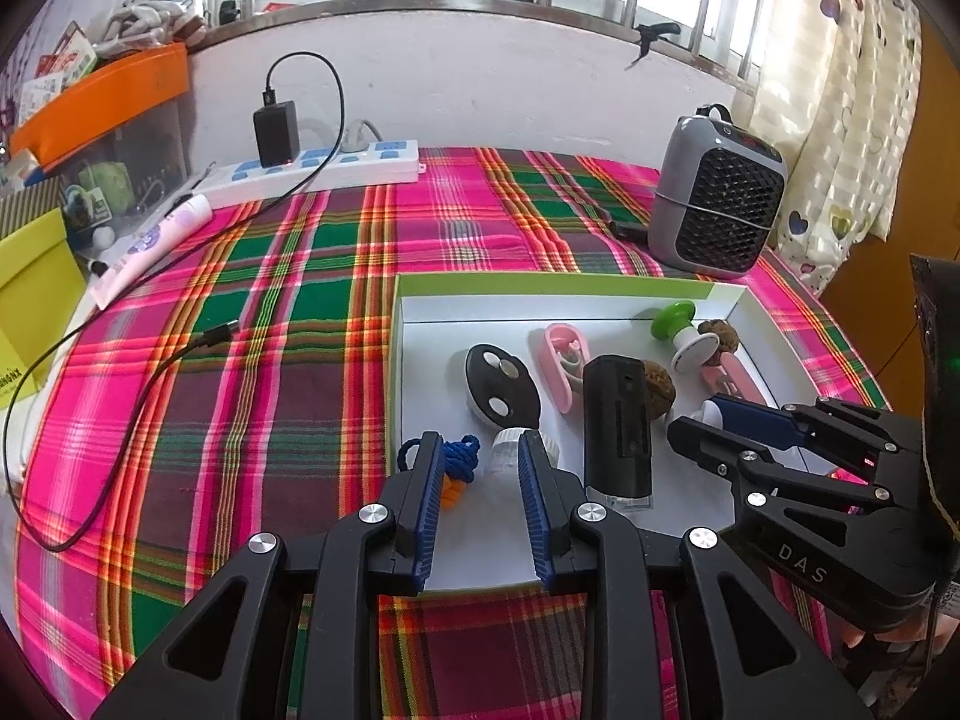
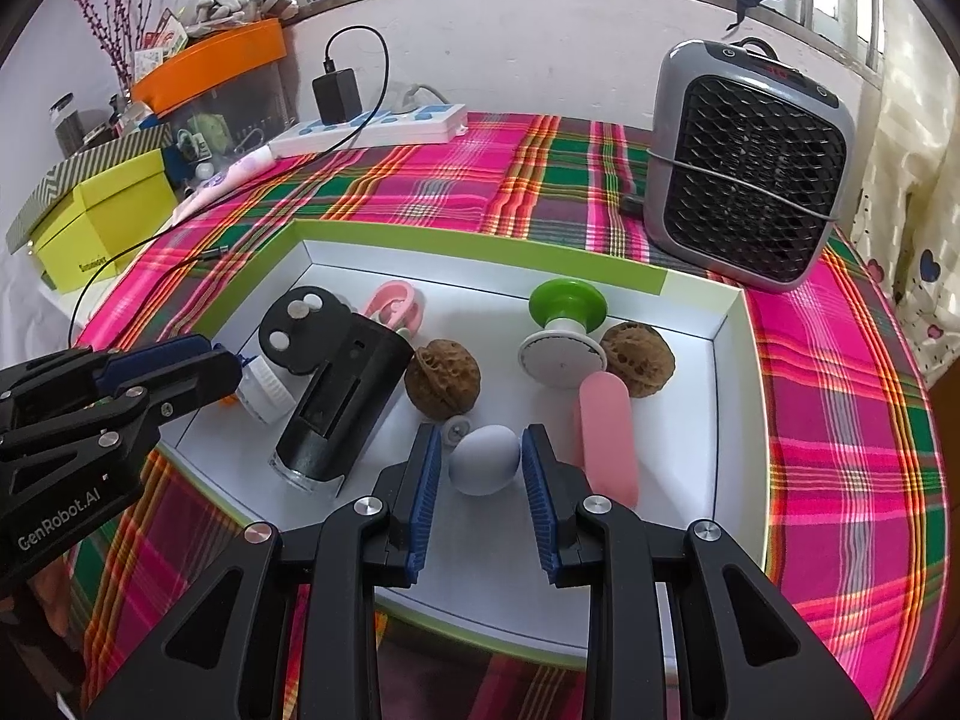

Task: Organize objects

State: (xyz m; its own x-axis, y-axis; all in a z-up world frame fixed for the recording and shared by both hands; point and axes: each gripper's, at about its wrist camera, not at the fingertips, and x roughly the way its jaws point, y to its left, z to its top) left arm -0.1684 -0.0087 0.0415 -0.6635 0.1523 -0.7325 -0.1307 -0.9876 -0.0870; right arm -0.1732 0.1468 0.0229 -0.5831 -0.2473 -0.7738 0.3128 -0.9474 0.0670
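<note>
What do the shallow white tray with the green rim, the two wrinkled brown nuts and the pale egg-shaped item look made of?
The shallow white tray with a green rim looks like matte cardboard, judging by its folded corners. The two wrinkled brown nuts look like natural walnut shell, ridged and dull. The pale egg-shaped item is smooth and matte, possibly silicone or plastic.

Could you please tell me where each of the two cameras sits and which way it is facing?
Left wrist: sits on the left gripper, facing the window across the box tray's left end; its own fingers show, the right gripper at right.
Right wrist: sits on the right gripper, over the tray's near right part, fingers either side of a pale egg-shaped object; the left gripper shows at left.
Shared: tray, black device, walnuts, heater, power strip.
</note>
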